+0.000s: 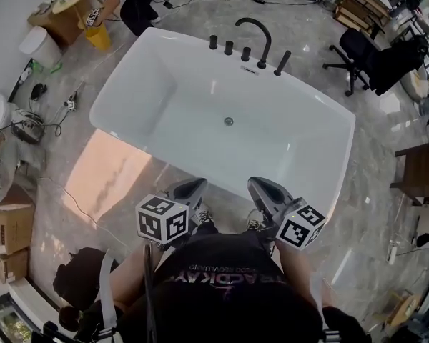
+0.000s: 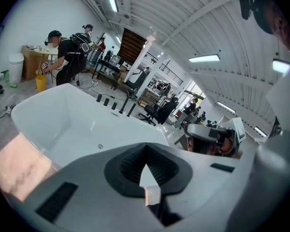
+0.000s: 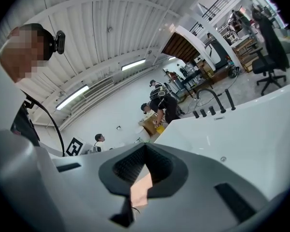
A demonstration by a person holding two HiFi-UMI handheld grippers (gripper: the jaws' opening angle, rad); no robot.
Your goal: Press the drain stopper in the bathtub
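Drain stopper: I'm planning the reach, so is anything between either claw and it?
Nothing visible blocks it. The drain stopper sits alone on the bathtub floor; the left claw and right claw hang above its near rim.

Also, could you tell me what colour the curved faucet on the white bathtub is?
The curved faucet is black, clearest in the head view.

Black office chair (image 1: 357, 54), cardboard boxes (image 1: 7, 229), yellow bucket (image 1: 98, 38), white bin (image 1: 38, 46)
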